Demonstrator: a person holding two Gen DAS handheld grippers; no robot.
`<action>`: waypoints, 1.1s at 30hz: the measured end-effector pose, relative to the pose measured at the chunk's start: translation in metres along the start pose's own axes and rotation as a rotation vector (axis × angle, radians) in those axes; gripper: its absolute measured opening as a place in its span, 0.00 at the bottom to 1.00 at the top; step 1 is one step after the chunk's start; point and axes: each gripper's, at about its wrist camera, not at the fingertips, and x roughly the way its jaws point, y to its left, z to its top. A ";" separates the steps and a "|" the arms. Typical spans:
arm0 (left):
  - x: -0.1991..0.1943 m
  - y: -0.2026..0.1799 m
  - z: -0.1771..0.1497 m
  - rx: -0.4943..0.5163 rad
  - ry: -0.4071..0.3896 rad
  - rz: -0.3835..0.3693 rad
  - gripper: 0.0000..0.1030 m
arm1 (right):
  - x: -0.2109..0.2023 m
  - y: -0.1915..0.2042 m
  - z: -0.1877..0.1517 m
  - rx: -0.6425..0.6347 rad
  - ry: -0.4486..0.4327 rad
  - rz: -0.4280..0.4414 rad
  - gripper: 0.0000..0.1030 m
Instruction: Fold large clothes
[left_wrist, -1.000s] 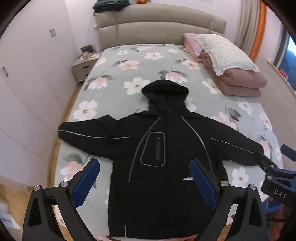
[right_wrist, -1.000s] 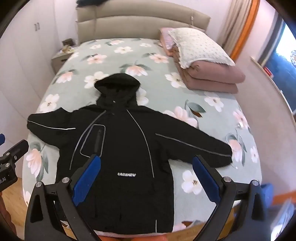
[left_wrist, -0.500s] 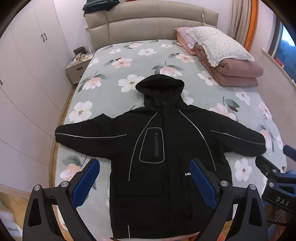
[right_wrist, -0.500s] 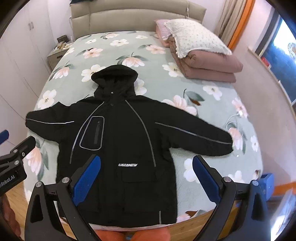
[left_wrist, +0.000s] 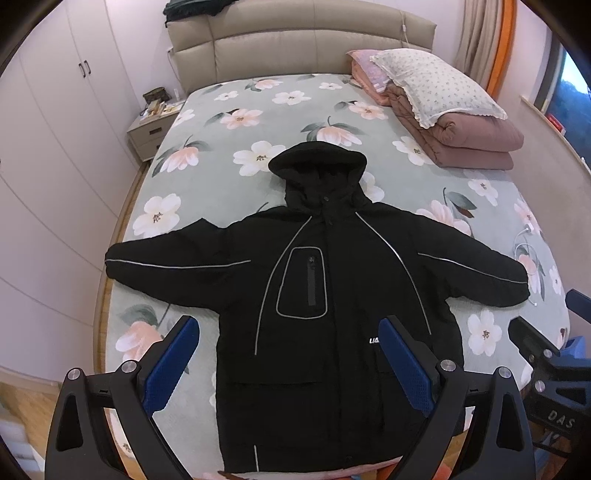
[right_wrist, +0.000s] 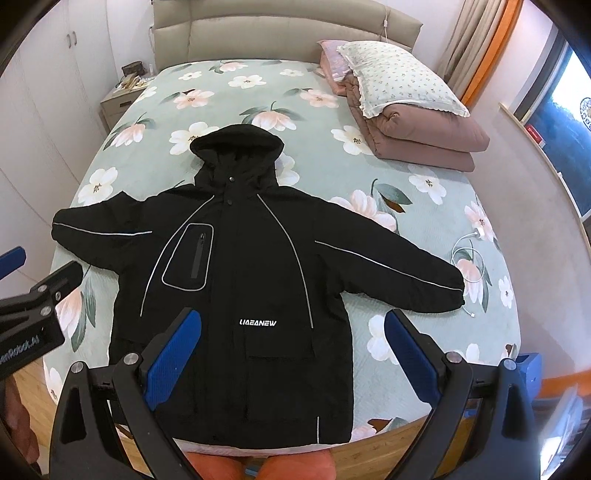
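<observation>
Black jacket (left_wrist: 332, 302) with grey piping; green flowered bedspread (left_wrist: 221, 155).

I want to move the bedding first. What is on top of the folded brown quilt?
A white floral pillow lies on the folded brown quilt. A pink pillow shows behind it; whatever sits under the pillow is covered.

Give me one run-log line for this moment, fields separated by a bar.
stage: before first fold | jacket: flat on bed, sleeves spread | left gripper: open, above, holds nothing | right gripper: open, above, holds nothing
</observation>
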 end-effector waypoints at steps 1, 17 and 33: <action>0.002 -0.001 0.000 -0.001 0.005 0.004 0.95 | 0.000 0.000 -0.001 -0.004 0.003 0.001 0.97; -0.001 -0.046 0.008 -0.038 0.018 0.072 0.95 | 0.023 -0.033 0.018 -0.061 0.015 0.109 0.97; 0.010 -0.102 0.013 -0.092 0.075 0.111 0.95 | 0.056 -0.096 0.030 -0.067 0.063 0.194 0.97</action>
